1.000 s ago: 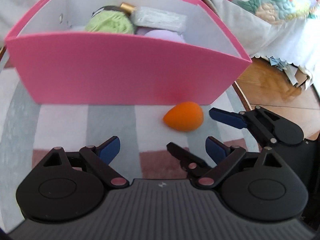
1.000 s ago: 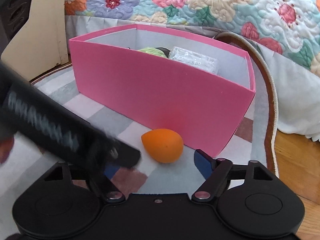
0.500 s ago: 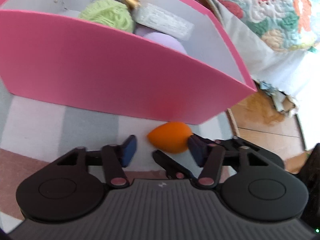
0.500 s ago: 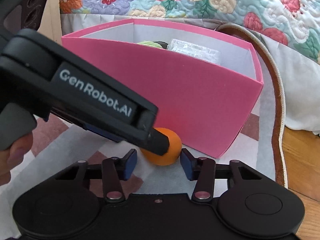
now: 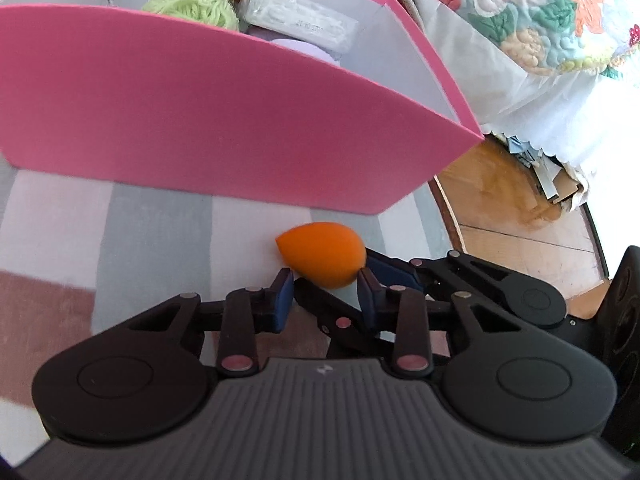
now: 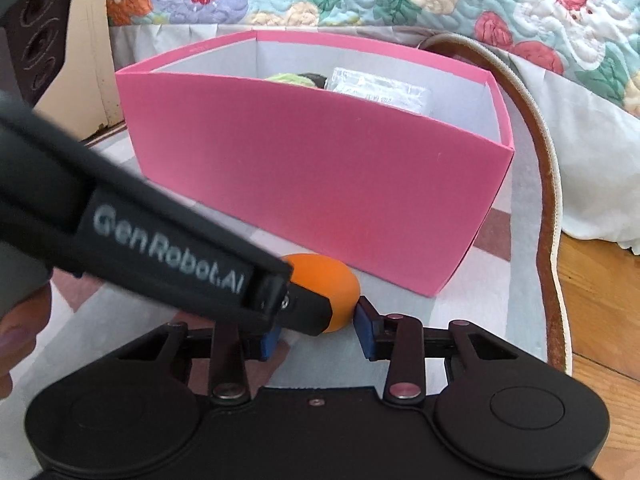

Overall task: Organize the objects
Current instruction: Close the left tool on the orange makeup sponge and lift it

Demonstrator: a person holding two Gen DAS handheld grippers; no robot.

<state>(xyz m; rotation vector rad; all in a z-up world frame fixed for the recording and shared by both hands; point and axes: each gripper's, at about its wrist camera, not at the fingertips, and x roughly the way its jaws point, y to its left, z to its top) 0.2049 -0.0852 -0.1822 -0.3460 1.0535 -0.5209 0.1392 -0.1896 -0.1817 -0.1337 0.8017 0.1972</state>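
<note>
While set on the striped rug (image 5: 152,216), pink box (image 5: 224,120) at far side, holding green yarn (image 5: 192,4) and packet (image 5: 300,24). Near its front wall, orange sponge (image 5: 324,256). Left gripper (image 5: 326,292) closed down, and right gripper (image 6: 316,330) just narrowing, both pinching sponge.

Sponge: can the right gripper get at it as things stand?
Probably yes: the right gripper straddles the sponge, its jaws have just been closing, and one pad is at its side. But a finger of the left gripper crosses between them, which may spoil the grip.
</note>
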